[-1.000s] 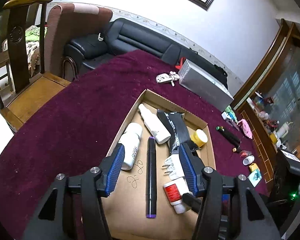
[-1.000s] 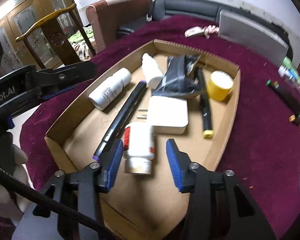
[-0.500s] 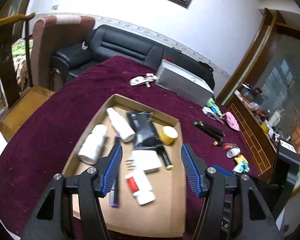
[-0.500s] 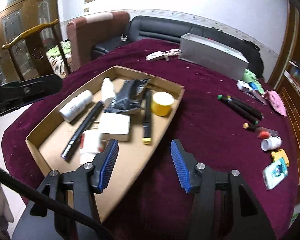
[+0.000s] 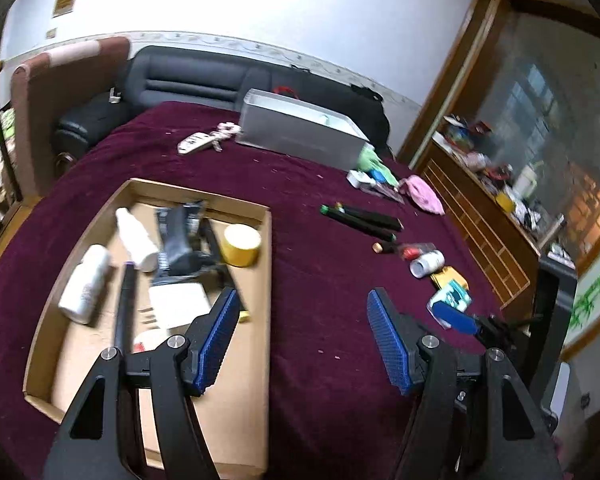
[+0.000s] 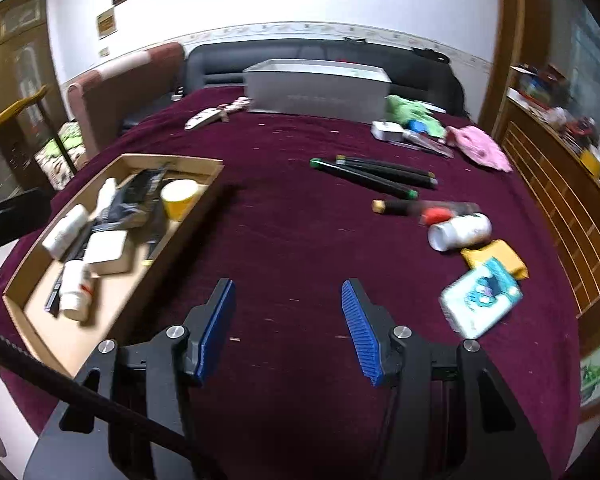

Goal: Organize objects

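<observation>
A cardboard tray (image 5: 266, 280) (image 6: 32, 248) on the maroon table holds white bottles, a black marker, a white adapter, a black pouch and a yellow tape roll (image 5: 242, 245). Loose on the cloth to the right lie black markers (image 6: 376, 174), a small white bottle (image 6: 460, 231), a yellow pad (image 6: 496, 258) and a teal-white packet (image 6: 480, 298). My left gripper (image 5: 302, 326) is open and empty above the tray's right edge. My right gripper (image 6: 288, 316) is open and empty over bare cloth, left of the packet.
A grey metal box (image 6: 320, 90) stands at the table's far side, with a remote (image 5: 196, 143), green and pink cloths (image 6: 476, 146) and small items near it. A sofa, an armchair and a wooden cabinet surround the table.
Both grippers have pulled back from the tray and swung right. The red-capped white bottle that lay between the right gripper's fingers now lies in the tray.
</observation>
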The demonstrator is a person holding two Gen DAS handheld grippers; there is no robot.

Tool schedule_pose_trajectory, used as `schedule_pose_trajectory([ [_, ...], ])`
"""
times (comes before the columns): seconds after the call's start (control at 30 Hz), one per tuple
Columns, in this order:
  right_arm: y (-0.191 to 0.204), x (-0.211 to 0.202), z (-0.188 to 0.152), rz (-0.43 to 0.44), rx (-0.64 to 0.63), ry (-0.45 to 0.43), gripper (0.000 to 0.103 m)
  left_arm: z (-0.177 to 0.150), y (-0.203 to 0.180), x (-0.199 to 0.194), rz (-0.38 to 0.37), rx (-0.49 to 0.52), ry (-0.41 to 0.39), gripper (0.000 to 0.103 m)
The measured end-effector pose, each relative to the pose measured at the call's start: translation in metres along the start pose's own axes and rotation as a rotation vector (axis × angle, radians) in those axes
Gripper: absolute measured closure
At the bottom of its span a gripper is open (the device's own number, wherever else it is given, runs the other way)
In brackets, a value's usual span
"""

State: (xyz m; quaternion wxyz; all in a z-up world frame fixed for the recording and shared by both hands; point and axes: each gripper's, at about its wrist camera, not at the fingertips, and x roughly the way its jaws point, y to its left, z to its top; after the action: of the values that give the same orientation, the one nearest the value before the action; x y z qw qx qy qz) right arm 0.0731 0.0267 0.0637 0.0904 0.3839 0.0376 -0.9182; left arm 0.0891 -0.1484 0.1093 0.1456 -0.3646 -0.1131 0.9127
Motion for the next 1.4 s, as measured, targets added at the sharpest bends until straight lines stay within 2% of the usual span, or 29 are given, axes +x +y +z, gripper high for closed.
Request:
schedule_pose_trajectory([
  [0.3, -0.054, 0.001, -0.006, -0.040, 0.071, -0.002, 0.049, -0.003, -0.049, 0.029, -0.010, 0.080, 0.062, 0.043],
  [0.53, -0.092, 0.003, -0.004, -0.039, 0.123, -0.003, 0.049, 0.000, -0.073, 0.062, -0.013, 0.128, 0.119, 0.043],
  [0.73, -0.192, 0.000, -0.002, -0.015, 0.443, -0.074, 0.046, 0.010, -0.104, 0.106, -0.020, 0.219, 0.159, 0.043],
  [0.87, -0.233, 0.002, -0.014, -0.027, 0.573, -0.144, 0.046, 0.016, -0.121, 0.142, -0.054, 0.266, 0.187, 0.043],
  [0.97, -0.246, 0.007, -0.024, -0.025, 0.626, -0.167, 0.045, 0.024, -0.135, 0.172, -0.044, 0.345, 0.187, 0.043],
  [1.1, -0.260, 0.022, -0.034, 0.008, 0.690, -0.121, 0.045, 0.032, -0.159, 0.211, -0.031, 0.555, 0.162, 0.043],
  [1.23, -0.266, 0.021, -0.037, 0.015, 0.722, -0.126, 0.043, 0.033, -0.172, 0.252, -0.010, 0.705, 0.232, 0.044],
  [1.27, -0.267, 0.020, -0.038, 0.018, 0.728, -0.130, 0.041, 0.033, -0.174, 0.257, -0.016, 0.718, 0.246, 0.046],
  [1.37, -0.268, 0.021, -0.038, 0.025, 0.737, -0.129, 0.038, 0.032, -0.186, 0.280, -0.032, 0.780, 0.304, 0.066],
  [1.4, -0.269, 0.022, -0.039, 0.033, 0.740, -0.123, 0.038, 0.032, -0.188, 0.284, -0.033, 0.789, 0.313, 0.069],
])
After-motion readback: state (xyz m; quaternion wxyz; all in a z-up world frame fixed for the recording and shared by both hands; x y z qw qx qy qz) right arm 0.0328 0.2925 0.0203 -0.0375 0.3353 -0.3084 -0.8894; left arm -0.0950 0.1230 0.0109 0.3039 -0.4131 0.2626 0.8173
